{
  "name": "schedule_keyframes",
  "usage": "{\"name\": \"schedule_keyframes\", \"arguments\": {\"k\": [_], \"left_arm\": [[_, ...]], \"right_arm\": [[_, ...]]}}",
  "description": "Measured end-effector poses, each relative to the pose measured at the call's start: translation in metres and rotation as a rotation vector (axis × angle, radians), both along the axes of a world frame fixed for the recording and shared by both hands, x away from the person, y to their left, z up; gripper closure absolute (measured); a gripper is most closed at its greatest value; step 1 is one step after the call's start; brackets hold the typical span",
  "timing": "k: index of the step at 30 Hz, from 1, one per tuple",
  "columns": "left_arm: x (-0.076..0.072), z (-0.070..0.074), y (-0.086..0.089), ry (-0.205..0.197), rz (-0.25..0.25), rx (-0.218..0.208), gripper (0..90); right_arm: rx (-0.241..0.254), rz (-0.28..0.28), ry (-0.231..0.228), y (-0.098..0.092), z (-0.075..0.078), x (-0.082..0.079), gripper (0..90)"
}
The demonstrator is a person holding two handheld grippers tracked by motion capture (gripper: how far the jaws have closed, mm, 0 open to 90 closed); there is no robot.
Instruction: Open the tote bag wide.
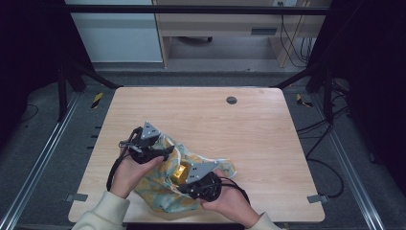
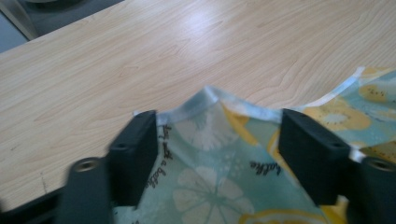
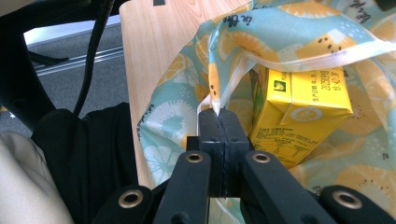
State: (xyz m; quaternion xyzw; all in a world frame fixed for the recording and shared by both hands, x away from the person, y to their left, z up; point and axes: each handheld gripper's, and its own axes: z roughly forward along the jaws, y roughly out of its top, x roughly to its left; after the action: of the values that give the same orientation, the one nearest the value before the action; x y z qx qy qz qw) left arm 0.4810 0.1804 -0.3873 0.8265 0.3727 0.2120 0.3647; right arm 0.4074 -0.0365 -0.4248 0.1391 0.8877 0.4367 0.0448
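Note:
A teal cloth bag (image 1: 158, 190) printed with yellow citrus slices lies on the near part of the wooden table (image 1: 215, 120). A yellow drink carton (image 1: 180, 173) sits in its open mouth. My left gripper (image 1: 167, 151) is at the bag's far left edge. In the left gripper view its jaws stand open (image 2: 217, 140) with the bag's hemmed rim (image 2: 205, 100) peaking between them, and the pads do not press on it. My right gripper (image 1: 182, 188) is at the near side, shut (image 3: 218, 121) on the bag's white-edged rim (image 3: 224, 93), right beside the carton (image 3: 299, 107).
A round grey cable cap (image 1: 231, 100) sits in the tabletop near the far edge. Bare wood (image 2: 140, 60) stretches beyond the bag to the back and right. The bag lies close to the table's front edge (image 1: 143, 218). Metal frame rails (image 1: 43, 158) run along both sides.

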Motion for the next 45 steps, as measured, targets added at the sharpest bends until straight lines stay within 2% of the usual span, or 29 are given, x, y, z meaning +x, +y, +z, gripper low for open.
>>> {"name": "schedule_keyframes", "arguments": {"k": [1, 4, 5, 6, 9, 13, 14, 15, 17, 18, 21, 28, 31, 36, 41, 45], "left_arm": [[-0.002, -0.001, 0.001, -0.008, 0.006, -0.008, 44.0], [-0.005, -0.001, 0.005, -0.011, -0.016, 0.005, 67.1], [-0.006, 0.0, 0.007, -0.024, -0.017, -0.008, 74.2], [-0.009, 0.001, 0.01, -0.047, -0.018, -0.023, 78.9], [-0.019, 0.004, 0.019, -0.077, -0.026, -0.017, 88.8], [-0.036, 0.004, 0.033, -0.112, -0.018, -0.052, 89.9], [-0.046, 0.003, 0.041, -0.133, -0.021, -0.084, 89.9], [-0.046, 0.003, 0.041, -0.133, -0.021, -0.084, 90.0], [-0.061, -0.001, 0.049, -0.143, -0.025, -0.109, 90.0], [-0.061, -0.001, 0.049, -0.143, -0.025, -0.109, 90.0], [-0.074, -0.009, 0.056, -0.143, -0.037, -0.12, 90.0], [-0.086, -0.014, 0.063, -0.135, -0.059, -0.139, 90.0], [-0.089, -0.019, 0.065, -0.132, -0.06, -0.128, 90.0], [-0.09, -0.03, 0.071, -0.095, -0.078, -0.113, 90.0], [-0.085, -0.044, 0.072, -0.039, -0.104, -0.039, 90.0], [-0.08, -0.057, 0.068, 0.008, -0.118, 0.022, 90.0]], "right_arm": [[0.0, 0.0, 0.001, 0.0, 0.0, 0.0, 90.0], [0.001, 0.0, -0.002, 0.0, 0.0, 0.0, 90.0], [0.001, 0.0, -0.002, 0.001, -0.001, 0.0, 90.0], [-0.003, -0.002, -0.002, 0.001, -0.001, 0.0, 90.0], [-0.008, -0.011, -0.004, 0.0, -0.001, 0.0, 90.0], [-0.003, -0.018, -0.003, -0.002, -0.003, 0.001, 89.4], [0.003, -0.016, 0.002, -0.003, -0.004, 0.001, 88.2], [0.004, -0.012, 0.001, -0.004, -0.005, 0.002, 87.9], [0.005, -0.024, 0.008, -0.006, -0.008, 0.002, 87.6], [0.005, -0.025, 0.009, -0.007, -0.009, 0.003, 87.5], [0.006, -0.037, 0.014, -0.008, -0.012, 0.003, 86.8], [-0.009, -0.043, 0.013, -0.009, -0.017, 0.003, 82.4], [-0.008, -0.057, 0.017, -0.011, -0.02, 0.002, 78.1], [-0.011, -0.064, 0.016, -0.014, -0.022, 0.001, 75.4], [-0.034, -0.066, 0.015, -0.016, -0.026, 0.002, 75.5], [-0.05, -0.073, 0.041, -0.018, -0.032, 0.004, 74.6]]}}
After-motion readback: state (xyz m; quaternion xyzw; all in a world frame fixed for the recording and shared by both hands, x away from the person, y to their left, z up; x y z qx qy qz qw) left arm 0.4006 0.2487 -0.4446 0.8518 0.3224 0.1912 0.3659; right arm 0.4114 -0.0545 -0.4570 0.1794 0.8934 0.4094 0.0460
